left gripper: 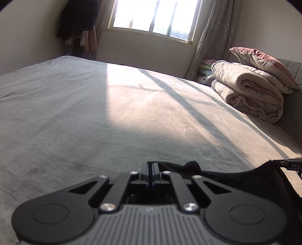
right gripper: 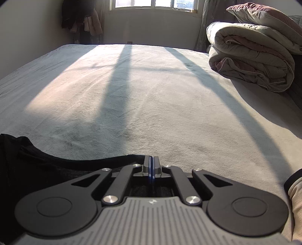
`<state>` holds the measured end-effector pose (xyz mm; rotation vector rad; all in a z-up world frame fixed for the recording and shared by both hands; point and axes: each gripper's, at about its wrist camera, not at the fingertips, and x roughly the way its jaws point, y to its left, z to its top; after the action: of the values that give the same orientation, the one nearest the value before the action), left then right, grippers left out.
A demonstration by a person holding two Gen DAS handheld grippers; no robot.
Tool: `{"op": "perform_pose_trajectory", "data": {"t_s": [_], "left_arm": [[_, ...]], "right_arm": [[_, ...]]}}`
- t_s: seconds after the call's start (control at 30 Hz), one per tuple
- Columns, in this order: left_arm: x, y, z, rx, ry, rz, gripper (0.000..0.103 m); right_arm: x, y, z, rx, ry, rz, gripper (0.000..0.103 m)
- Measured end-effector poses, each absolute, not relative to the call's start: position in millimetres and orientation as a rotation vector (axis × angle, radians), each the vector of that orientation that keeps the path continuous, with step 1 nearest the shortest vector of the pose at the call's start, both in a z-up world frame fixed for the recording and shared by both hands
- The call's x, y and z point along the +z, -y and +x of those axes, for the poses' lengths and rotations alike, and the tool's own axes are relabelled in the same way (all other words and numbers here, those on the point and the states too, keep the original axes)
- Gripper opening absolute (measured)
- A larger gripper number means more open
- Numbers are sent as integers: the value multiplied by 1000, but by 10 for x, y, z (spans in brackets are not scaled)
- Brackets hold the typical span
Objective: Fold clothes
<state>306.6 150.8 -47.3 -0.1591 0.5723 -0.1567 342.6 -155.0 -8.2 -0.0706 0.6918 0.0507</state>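
The left gripper (left gripper: 150, 165) has its fingers pressed together on the top edge of a black garment (left gripper: 245, 179), which stretches away to the right toward the right gripper's fingertip (left gripper: 290, 164), seen at the frame edge, pinching the same edge. Most of the cloth hangs below the tool body and is hidden, so what kind of garment it is cannot be told. In the right wrist view, the right gripper (right gripper: 151, 165) is likewise clamped on the black fabric (right gripper: 47, 165), whose edge sags leftward and runs out of view. Both grippers are at the near edge of the bed (left gripper: 113, 113), with the garment between them. A folded quilt (left gripper: 249, 94) with a pillow (left gripper: 264, 64) on top sits at the bed's far right side. Beyond the bed is a bright, washed-out window (left gripper: 154, 17); dark clothes (left gripper: 79, 18) hang to its left, their details lost in shadow. A sleeve (right gripper: 294, 188) is cut off at the right edge.
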Motion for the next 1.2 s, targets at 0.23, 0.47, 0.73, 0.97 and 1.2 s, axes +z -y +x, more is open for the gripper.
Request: {"op": "perform_pose_trajectory", "data": {"t_s": [0.23,0.47,0.73,0.97,1.2], "left_arm": [[-562,-1268,3141,-148,-648,-4,7],[-333,-1237,3019,-163,-627,35,33],[146,-867,2901,-302,-628,51,40],[218,1,2928,-483,-688,37,41],[42,825,2816,-641,-751,26,41]], "right_arm": [[-348,1515,3547,57,-750,-44,3],[-177,1927,3350,117,-788,25,40],[88,2557,2959,166,-838,76,41],[67,3026,2444,146,-881,71,41],[61,3383,2137,126,-928,265,37]]}}
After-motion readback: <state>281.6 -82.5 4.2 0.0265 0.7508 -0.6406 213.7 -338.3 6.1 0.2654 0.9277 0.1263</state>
